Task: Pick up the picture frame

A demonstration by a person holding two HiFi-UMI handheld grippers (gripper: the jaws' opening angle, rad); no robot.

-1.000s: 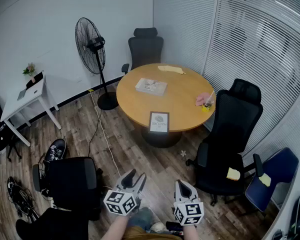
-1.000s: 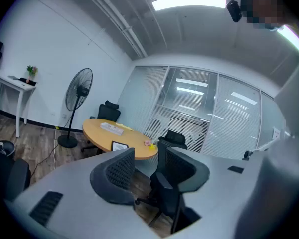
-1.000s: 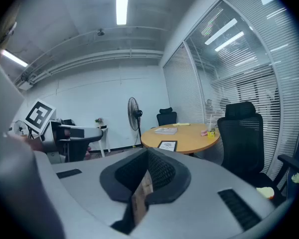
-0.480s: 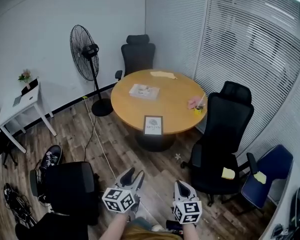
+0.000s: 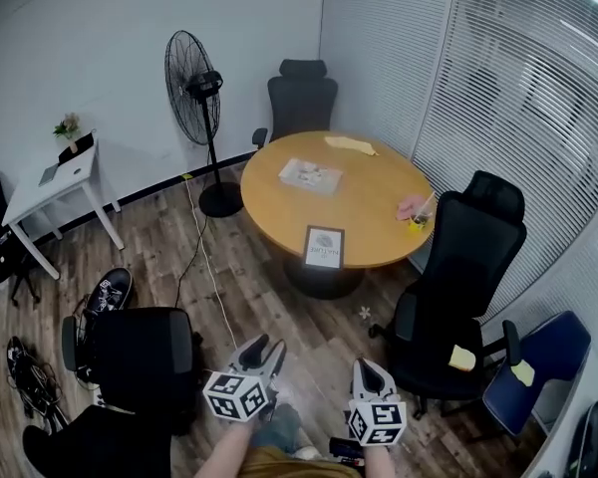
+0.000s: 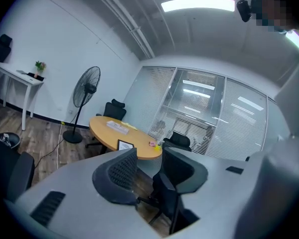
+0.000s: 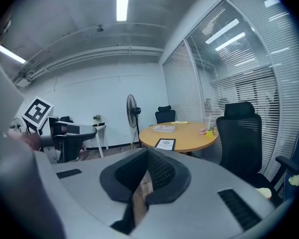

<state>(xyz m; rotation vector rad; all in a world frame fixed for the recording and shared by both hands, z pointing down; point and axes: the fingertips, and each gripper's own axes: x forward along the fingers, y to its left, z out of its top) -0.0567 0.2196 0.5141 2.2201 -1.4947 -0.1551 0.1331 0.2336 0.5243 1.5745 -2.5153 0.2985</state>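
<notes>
The picture frame (image 5: 323, 248) is a black-edged frame with a white print, standing upright at the near edge of the round wooden table (image 5: 364, 197). It also shows far ahead in the left gripper view (image 6: 125, 145) and the right gripper view (image 7: 165, 144). Both grippers are held low at the bottom of the head view, well short of the table. My left gripper (image 5: 267, 351) (image 6: 149, 156) is open and its jaws are closing, with nothing between them. My right gripper (image 5: 367, 369) (image 7: 147, 156) is shut and empty.
Black office chairs stand at the table's right (image 5: 458, 287), behind it (image 5: 301, 103) and by my left hand (image 5: 140, 361). A standing fan (image 5: 201, 93) with a floor cable, a white desk (image 5: 50, 182), a book (image 5: 309, 174) and a yellow cup (image 5: 417, 221) are around.
The left gripper's jaws have narrowed. The head view swung left, then right again, so the table sits slightly lower and further right in it. Both grippers stay low in front of me.
</notes>
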